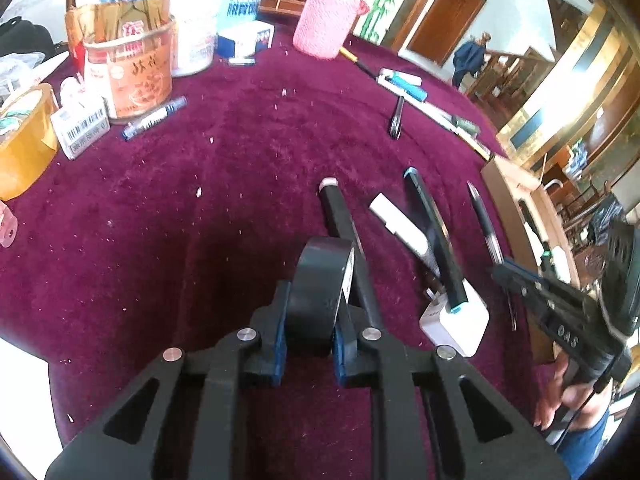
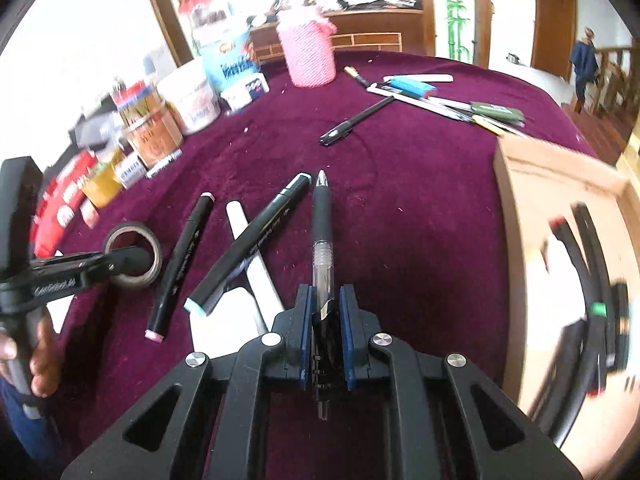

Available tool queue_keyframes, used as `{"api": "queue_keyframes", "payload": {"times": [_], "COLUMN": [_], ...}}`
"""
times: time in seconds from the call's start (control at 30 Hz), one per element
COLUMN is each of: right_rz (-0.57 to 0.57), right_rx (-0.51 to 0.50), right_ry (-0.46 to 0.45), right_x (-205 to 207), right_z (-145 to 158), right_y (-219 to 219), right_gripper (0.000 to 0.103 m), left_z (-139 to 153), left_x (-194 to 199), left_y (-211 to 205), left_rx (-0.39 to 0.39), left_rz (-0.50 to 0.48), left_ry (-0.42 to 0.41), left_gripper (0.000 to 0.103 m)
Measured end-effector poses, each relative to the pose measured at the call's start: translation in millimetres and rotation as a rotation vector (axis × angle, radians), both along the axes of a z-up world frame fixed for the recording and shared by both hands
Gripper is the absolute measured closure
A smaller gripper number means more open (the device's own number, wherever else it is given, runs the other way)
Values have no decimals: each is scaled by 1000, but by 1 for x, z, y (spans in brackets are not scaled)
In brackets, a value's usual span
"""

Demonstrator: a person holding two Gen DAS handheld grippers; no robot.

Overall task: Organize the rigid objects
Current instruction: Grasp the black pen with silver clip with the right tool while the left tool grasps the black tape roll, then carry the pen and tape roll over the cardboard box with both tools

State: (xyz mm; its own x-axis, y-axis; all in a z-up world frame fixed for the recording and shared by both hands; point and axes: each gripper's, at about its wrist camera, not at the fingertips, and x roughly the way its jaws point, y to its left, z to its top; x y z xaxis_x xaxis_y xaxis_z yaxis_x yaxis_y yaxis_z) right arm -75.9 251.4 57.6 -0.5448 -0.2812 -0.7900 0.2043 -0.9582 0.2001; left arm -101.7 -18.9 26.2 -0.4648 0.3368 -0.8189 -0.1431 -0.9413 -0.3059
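Left tongs: the left tongs (image 1: pixel 310 336) are clamped on a roll of black tape (image 1: pixel 320 292), held on edge at lower centre of the left wrist view.
Right tongs: the right tongs (image 2: pixel 325 336) are pressed together on a clear-barrelled black pen (image 2: pixel 322 264), which points up the frame from between the blue pads.
Done so far: a wooden box (image 2: pixel 516 200) at the right edge of the right wrist view already holds several dark markers, though they are blurred; I judge the sorting partly done.
In hand: two items are gripped but not yet put away.
Left to do: a pink-capped marker (image 2: pixel 180 268), a teal-capped marker (image 2: pixel 248 244) and a white pen (image 2: pixel 256 264) lie lower left of centre, the teal one crossing the white one. A black pen (image 2: pixel 356 120) lies alone above centre, and more pens are bunched in a loose row (image 2: pixel 440 100) at upper right. A white charger (image 1: pixel 456 324) sits under the teal marker's end.
Surface: a tabletop (image 1: pixel 200 220) covered in dark purple plush cloth, flecked with pale crumbs.
Clutter: tins, tubs and small boxes crowd the upper left; a pink knitted holder (image 2: pixel 308 52) stands at upper centre.
Room: wooden doors, a bamboo wall decal and a person standing far off at upper right.
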Motion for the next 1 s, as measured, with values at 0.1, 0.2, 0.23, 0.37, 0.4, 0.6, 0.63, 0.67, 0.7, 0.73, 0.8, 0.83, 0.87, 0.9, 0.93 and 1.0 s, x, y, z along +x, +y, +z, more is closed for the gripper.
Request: {"api": "queue_keyframes", "payload": {"times": [0.1, 0.2, 0.23, 0.37, 0.4, 0.6, 0.63, 0.67, 0.7, 0.73, 0.8, 0.83, 0.87, 0.9, 0.93, 1.0], "right_rz": [-43, -65, -67, -78, -81, -78, -81, -91, -104, -121, -149, -161, -177, -194, -208, -245], "right_rx": [-48, -91, -94, -116, -117, -119, -120, -119, -119, -129, -155, -165, -171, -170, -164, -156], "right_ry": [29, 62, 69, 78, 75, 89, 98, 109, 118, 124, 124, 127, 135, 143, 152, 169], "right_x": [5, 5, 5, 6, 5, 6, 7, 8, 9, 9, 10, 10, 12, 13, 14, 17], "right_z": [2, 10, 12, 16, 15, 19, 20, 24, 27, 30, 33, 35, 37, 40, 42, 48], "right_y": [15, 26, 27, 33, 34, 38, 40, 45, 51, 59, 73, 79, 86, 93, 99, 115], "right_gripper": [92, 91, 91, 91, 91, 91, 91, 91, 91, 91, 91, 91, 91, 91, 91, 91], "left_z": [6, 8, 9, 12, 11, 18, 19, 21, 23, 25, 30, 34, 36, 40, 44, 50], "left_x": [1, 1, 1, 2, 2, 9, 10, 12, 14, 16, 19, 19, 19, 19, 18, 16], "left_y": [-4, -5, -5, -1, 0, 14, 17, 22, 26, 32, 44, 53, 60, 68, 79, 97], "left_rx": [30, 50, 58, 77, 77, 100, 106, 112, 116, 117, 128, 139, 142, 144, 147, 155], "left_rz": [24, 31, 30, 14, 10, -23, -31, -37, -41, -48, -68, -81, -95, -111, -127, -153], "left_ry": [36, 49, 52, 67, 69, 100, 103, 105, 108, 109, 108, 108, 106, 104, 103, 97], "left_gripper": [88, 88, 88, 88, 88, 88, 88, 88, 88, 88, 88, 88, 88, 88, 88, 88]}}
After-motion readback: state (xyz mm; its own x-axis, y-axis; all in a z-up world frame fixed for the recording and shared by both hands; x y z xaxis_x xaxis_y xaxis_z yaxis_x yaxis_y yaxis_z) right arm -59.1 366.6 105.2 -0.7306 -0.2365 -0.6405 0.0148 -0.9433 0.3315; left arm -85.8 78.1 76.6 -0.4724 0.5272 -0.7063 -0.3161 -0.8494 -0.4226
